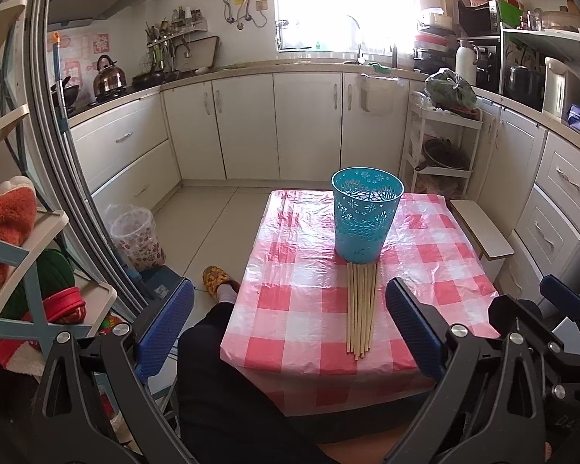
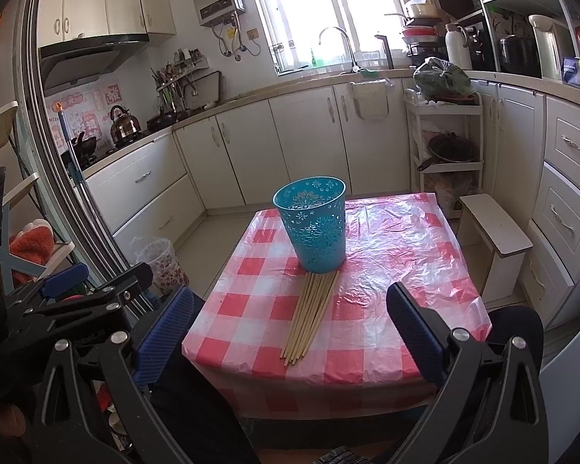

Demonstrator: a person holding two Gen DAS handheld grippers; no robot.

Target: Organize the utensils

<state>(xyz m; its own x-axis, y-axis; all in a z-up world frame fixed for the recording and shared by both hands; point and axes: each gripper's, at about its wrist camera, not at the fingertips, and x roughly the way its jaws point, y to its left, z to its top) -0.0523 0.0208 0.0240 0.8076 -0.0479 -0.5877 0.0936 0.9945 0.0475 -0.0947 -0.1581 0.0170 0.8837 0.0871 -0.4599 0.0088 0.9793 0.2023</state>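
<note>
You are at the start of the job: nothing is picked up yet. The chopsticks (image 1: 360, 309) lie in a flat bundle on the tabletop (image 1: 437, 270), their far ends touching the foot of the blue cup (image 1: 365, 219), their near ends close to the near edge. The cup stands upright toward the middle of the tabletop, nearer the far edge than the near one, and as far as its open rim shows, nothing stands in it.

Your left hand-held gripper (image 1: 290, 332) is spread wide and holds nothing; it hangs off the near left corner of the tabletop, with the bundle lying between its fingers in the left wrist view. Your right hand-held gripper (image 2: 290, 332) is likewise spread wide and empty, held back from the near edge and lined up roughly with the near ends of the bundle.

Judgement: the step in hand is the approach to the first pick. The next move calls for one gripper to come down over the near ends, close across a few sticks, lift them clear, tip them upright and lower them into the cup's mouth.

The sticks lie tight together, so separating a few may drag the rest. The cup looks light and could tip if struck; your free gripper may need to steady it.
</note>
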